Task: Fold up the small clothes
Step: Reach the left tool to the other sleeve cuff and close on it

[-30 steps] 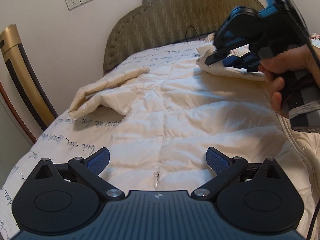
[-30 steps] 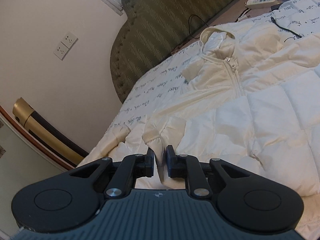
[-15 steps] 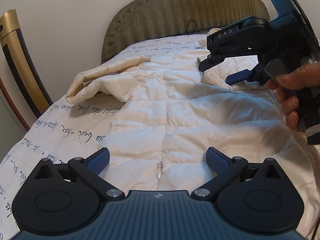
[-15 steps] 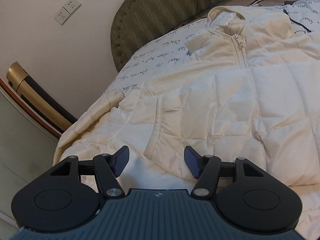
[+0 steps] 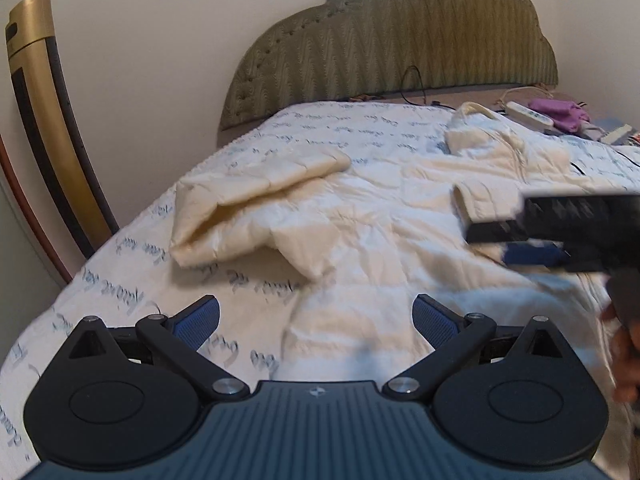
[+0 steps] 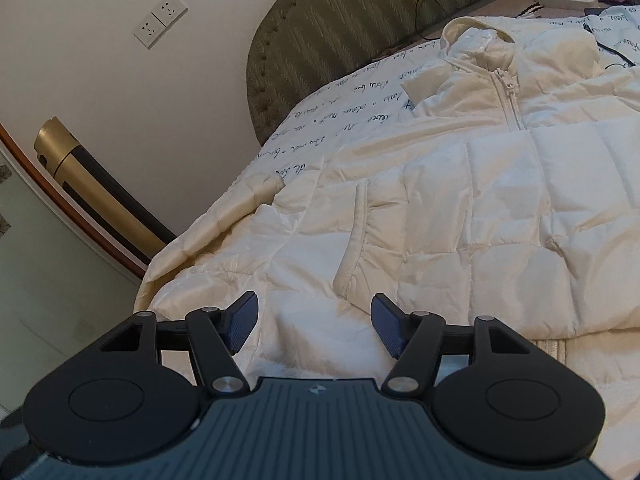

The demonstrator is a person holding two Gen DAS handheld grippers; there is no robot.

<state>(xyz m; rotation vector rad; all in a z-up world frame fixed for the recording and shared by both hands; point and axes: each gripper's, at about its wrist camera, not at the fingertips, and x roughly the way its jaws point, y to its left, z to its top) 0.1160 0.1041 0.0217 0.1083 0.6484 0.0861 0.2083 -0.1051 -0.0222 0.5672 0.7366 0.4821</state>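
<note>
A white quilted jacket (image 5: 360, 216) lies zip-up on the bed, its hood (image 6: 476, 40) toward the headboard. One sleeve (image 6: 356, 240) lies folded over the jacket's front, its cuff just ahead of my right gripper (image 6: 314, 322), which is open with nothing between its fingers. The other sleeve (image 5: 248, 200) lies bunched at the jacket's left side. My left gripper (image 5: 316, 320) hovers open above the jacket's lower hem and the sheet, holding nothing. In the left wrist view the right gripper (image 5: 486, 245) shows blurred at the right edge, over the folded sleeve.
The bed has a white sheet (image 5: 120, 292) printed with script and a green padded headboard (image 5: 400, 40). A power strip (image 5: 528, 114), purple cloth (image 5: 560, 110) and cables lie by the headboard. A gold and black post (image 5: 44, 120) stands left of the bed. A hand (image 5: 624, 360) holds the right gripper.
My right gripper opened and let go of the sleeve cuff, which now lies on the jacket's front. My left gripper swung left, bringing the bunched sleeve and the sheet into view.
</note>
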